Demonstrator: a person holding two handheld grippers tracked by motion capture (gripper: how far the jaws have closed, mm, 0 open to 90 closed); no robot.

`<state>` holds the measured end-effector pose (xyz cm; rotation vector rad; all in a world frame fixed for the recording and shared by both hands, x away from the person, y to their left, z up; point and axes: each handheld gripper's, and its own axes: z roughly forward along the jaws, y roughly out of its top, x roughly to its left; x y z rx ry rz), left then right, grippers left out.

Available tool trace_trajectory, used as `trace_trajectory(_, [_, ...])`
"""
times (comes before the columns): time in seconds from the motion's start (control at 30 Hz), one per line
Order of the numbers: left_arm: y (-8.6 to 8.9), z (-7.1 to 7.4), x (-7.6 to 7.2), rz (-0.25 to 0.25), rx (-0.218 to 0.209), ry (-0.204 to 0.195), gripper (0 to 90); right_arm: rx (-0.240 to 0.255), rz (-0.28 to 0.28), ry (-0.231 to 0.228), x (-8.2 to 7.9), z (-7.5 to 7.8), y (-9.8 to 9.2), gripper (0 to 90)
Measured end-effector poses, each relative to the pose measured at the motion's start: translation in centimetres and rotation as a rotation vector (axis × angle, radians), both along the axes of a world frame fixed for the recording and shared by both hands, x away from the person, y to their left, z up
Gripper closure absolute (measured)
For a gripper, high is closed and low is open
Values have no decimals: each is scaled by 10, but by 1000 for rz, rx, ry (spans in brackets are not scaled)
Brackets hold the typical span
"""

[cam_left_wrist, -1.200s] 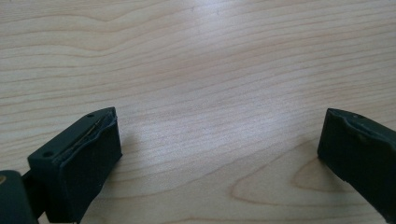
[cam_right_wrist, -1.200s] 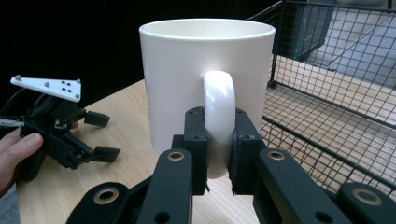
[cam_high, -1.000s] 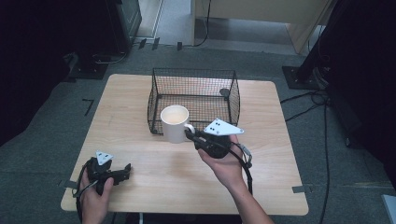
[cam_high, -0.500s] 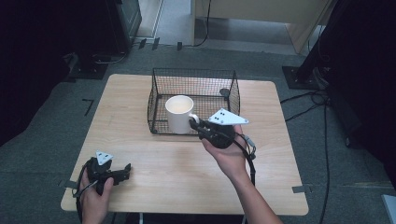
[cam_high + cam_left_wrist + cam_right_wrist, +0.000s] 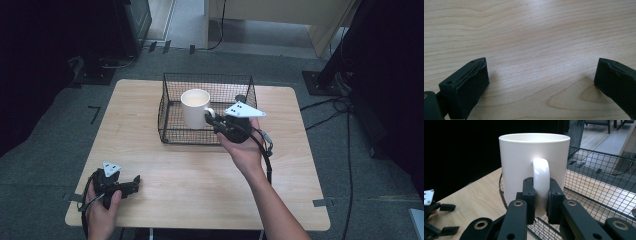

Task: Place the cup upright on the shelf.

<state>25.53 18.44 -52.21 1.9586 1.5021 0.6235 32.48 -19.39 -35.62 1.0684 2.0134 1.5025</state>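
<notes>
A pale, rounded-cornered wooden table (image 5: 165, 175) with visible grain is set on grey carpet, with dark equipment around it. At its far middle a black wire-mesh basket (image 5: 170, 107) of fine square grid is placed. A smooth, glossy white ceramic mug (image 5: 195, 107) is held upright over the basket, its curved handle pinched between the pressed-in jaws of the right gripper (image 5: 209, 120). The left gripper (image 5: 134, 183) is rested at the table's near left corner, its matte black jaws spread wide over bare wood.
</notes>
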Motion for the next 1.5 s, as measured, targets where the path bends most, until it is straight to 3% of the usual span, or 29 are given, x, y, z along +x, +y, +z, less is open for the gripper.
trace_trajectory(0.57, [0,0,0,0,0,-1,0,-26,-55,38,42,-14,-11,805])
trace_trajectory(0.8, [0,0,0,-1,2,1,0,-56,-51,8,58,-19,-15,805])
trace_trajectory(1.37, [0,0,0,-12,3,3,0,-107,74,-23,96,-22,-14,805])
trace_trajectory(1.5, [0,0,0,-11,2,2,0,-108,80,-24,102,-23,-10,805])
